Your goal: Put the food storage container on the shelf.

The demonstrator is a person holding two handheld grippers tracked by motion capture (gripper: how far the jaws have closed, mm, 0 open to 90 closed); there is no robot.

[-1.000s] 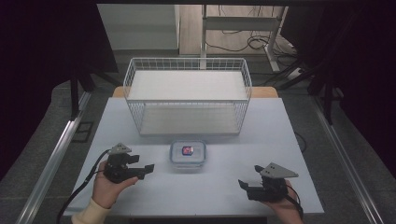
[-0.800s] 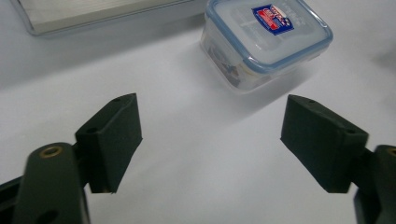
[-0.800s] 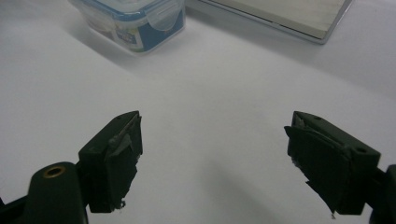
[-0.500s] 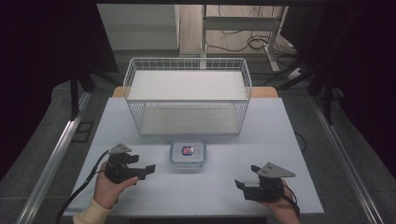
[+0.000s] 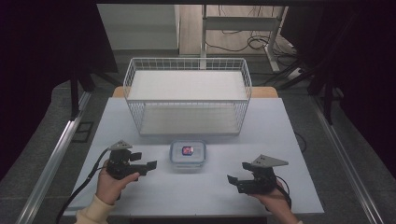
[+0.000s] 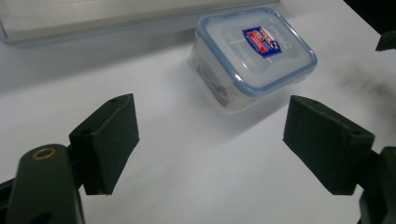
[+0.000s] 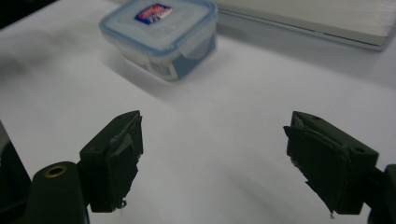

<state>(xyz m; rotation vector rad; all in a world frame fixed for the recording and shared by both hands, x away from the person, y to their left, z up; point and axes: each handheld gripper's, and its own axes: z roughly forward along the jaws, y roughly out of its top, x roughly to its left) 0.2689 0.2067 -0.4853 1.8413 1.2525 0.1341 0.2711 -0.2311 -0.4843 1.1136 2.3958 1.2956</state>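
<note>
My white table (image 5: 289, 140) sits on grey floor (image 5: 42, 140), with a metal rail (image 5: 51, 158) running along its left and another on the right. Black curtains (image 5: 46, 42) hang dark on both sides. Past the far edge there's a lit strip of wood floor (image 5: 189, 23), a metal desk frame (image 5: 243, 23) and loose cables (image 5: 243, 39).

Lab: black curtains (image 5: 42, 56), floor cables (image 5: 243, 42)

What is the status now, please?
Left hand-held gripper open, right hand-held gripper open, both empty. Lidded container between them on table, untouched. Nothing in the way.
</note>
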